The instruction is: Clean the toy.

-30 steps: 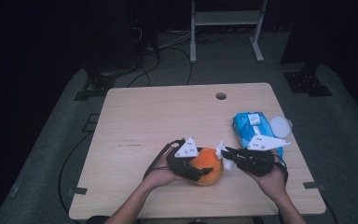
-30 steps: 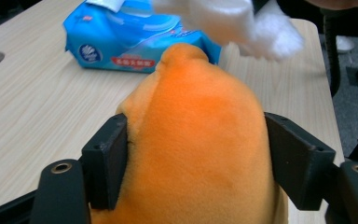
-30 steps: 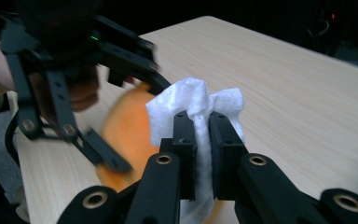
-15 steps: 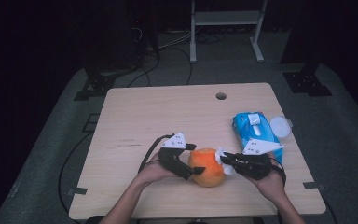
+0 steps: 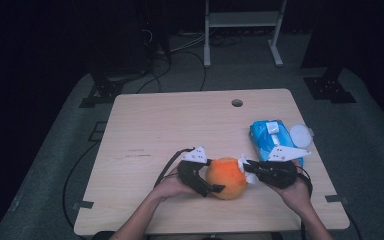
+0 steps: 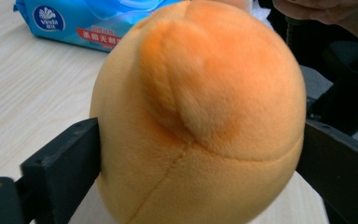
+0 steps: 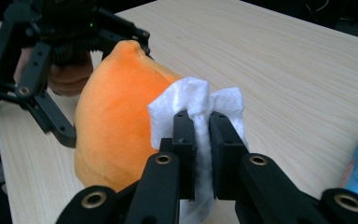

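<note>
Near the front edge of the pale wooden table (image 5: 145, 125), right of middle: round orange plush peach (image 5: 225, 177), resting on the tabletop. Left gripper (image 5: 215, 175) jaws just opened wide, standing either side of the plush, one jaw right against it. Right gripper (image 7: 202, 140) clamped narrow on a crumpled white tissue (image 7: 193, 100), touching the plush. Blue wet-wipe pack (image 5: 271, 137) toward the right edge.

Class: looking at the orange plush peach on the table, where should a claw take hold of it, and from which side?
Grip the plush peach across its widest middle, coming in level from the person's left. It is round and soft, so the flanks give the pads purchase.
</note>
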The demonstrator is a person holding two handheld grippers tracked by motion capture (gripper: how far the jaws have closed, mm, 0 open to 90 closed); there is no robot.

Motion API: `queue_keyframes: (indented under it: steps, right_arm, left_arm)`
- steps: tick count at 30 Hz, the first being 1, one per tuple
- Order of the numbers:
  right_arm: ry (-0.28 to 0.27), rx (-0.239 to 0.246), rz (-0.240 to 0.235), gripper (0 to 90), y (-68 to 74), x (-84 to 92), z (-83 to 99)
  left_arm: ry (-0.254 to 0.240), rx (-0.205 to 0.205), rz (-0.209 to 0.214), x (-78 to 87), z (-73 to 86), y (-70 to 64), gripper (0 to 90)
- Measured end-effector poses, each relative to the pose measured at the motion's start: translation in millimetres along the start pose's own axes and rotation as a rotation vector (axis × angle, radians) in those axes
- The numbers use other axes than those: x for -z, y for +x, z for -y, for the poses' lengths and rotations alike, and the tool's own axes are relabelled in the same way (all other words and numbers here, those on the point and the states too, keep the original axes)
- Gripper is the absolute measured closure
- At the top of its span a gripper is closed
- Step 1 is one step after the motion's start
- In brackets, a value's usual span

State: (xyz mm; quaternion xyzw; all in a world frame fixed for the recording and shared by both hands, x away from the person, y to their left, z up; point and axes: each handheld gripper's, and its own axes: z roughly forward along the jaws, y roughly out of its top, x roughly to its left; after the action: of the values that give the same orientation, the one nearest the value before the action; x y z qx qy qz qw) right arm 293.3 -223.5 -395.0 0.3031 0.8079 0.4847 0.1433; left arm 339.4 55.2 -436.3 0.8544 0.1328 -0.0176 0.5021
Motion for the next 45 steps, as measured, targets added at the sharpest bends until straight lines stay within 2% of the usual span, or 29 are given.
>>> queue_keyframes:
  steps: [3, 4, 5, 7, 9, 10, 13, 16, 19, 21, 22, 24, 26, 28, 30, 31, 33, 37, 39, 42, 45]
  right_arm:
    - [-0.016, -0.004, 0.008, 81.5, 0.3, 1.1, -1.8]
    - [-0.025, -0.001, 0.015, 81.5, 0.9, 2.4, -3.5]
    - [-0.034, 0.002, 0.019, 81.5, 1.0, 3.8, -5.3]
    - [-0.041, 0.009, 0.023, 81.5, 0.7, 4.7, -7.3]
    - [-0.028, 0.010, 0.031, 81.6, 0.5, 0.8, -6.5]
    - [-0.014, 0.018, 0.036, 81.7, 1.7, -2.3, -5.6]
    - [0.007, 0.054, 0.051, 81.8, 11.0, -8.2, -4.7]
    - [-0.010, 0.077, 0.022, 81.8, 23.0, -9.1, -9.5]
    - [-0.006, 0.134, -0.013, 81.7, 41.2, -15.3, -15.7]
    - [0.001, 0.168, -0.007, 81.7, 46.4, -17.1, -16.9]
    - [0.001, 0.170, -0.007, 81.7, 45.8, -16.7, -16.7]
    - [-0.002, 0.142, -0.006, 81.7, 38.8, -14.6, -14.3]
    - [0.017, 0.128, 0.035, 81.7, 26.3, -13.4, -7.2]
    - [0.033, 0.087, 0.061, 81.7, 14.4, -11.6, 0.4]
    - [0.041, 0.071, 0.076, 81.7, 9.4, -10.1, 4.0]
    - [0.039, 0.070, 0.075, 81.8, 11.3, -9.7, 3.6]
    - [0.037, 0.097, 0.077, 81.8, 21.6, -12.5, -0.4]
    - [0.022, 0.167, 0.027, 81.7, 43.8, -19.3, -9.4]
    - [0.026, 0.188, 0.020, 81.7, 48.7, -21.2, -10.6]
    - [0.022, 0.177, 0.023, 81.6, 41.3, -19.4, -8.6]
    - [0.035, 0.139, 0.060, 81.7, 26.3, -15.3, -1.1]
  left_arm:
    - [-0.030, -0.024, -0.041, 7.0, -5.0, -7.0, 23.7]
    - [-0.038, -0.049, -0.057, 10.7, -8.3, -9.8, 26.9]
    - [-0.048, -0.067, -0.072, 15.5, -12.0, -12.5, 28.5]
    - [-0.046, -0.072, -0.088, 19.8, -14.6, -13.1, 29.0]
    - [-0.006, -0.090, -0.132, 16.8, -11.8, -12.6, 29.0]
    - [0.006, -0.076, -0.138, 13.7, -9.2, -11.7, 28.7]
    - [-0.007, -0.058, -0.133, 11.2, -6.0, -9.7, 27.1]
    - [-0.008, -0.026, -0.140, 9.0, -5.1, -8.6, 25.2]
    - [-0.006, -0.021, -0.149, 6.6, -3.3, -9.5, 23.5]
    - [-0.006, -0.014, -0.153, 7.4, -2.8, -9.0, 23.6]
    - [-0.005, -0.008, -0.156, 8.1, -2.6, -7.6, 23.8]
    - [-0.014, 0.016, -0.160, 7.8, -2.1, -6.6, 24.0]
    - [-0.020, 0.039, -0.162, 8.5, -1.3, -3.7, 24.1]
    - [-0.026, 0.054, -0.157, 9.6, -0.1, -1.9, 24.1]
    - [-0.032, 0.065, -0.160, 9.2, 0.0, -1.5, 24.1]
    - [-0.032, 0.068, -0.166, 8.6, -0.3, -2.0, 24.1]
    - [-0.032, 0.078, -0.176, 7.4, -0.7, -3.0, 24.0]
    - [-0.039, 0.094, -0.194, 6.0, 0.0, -3.8, 24.0]
    - [-0.034, 0.092, -0.195, 6.8, -0.2, -3.6, 24.0]
    - [-0.039, 0.108, -0.187, 7.7, -0.2, -2.2, 24.0]
    - [-0.047, 0.127, -0.181, 9.4, 1.3, 1.0, 24.0]
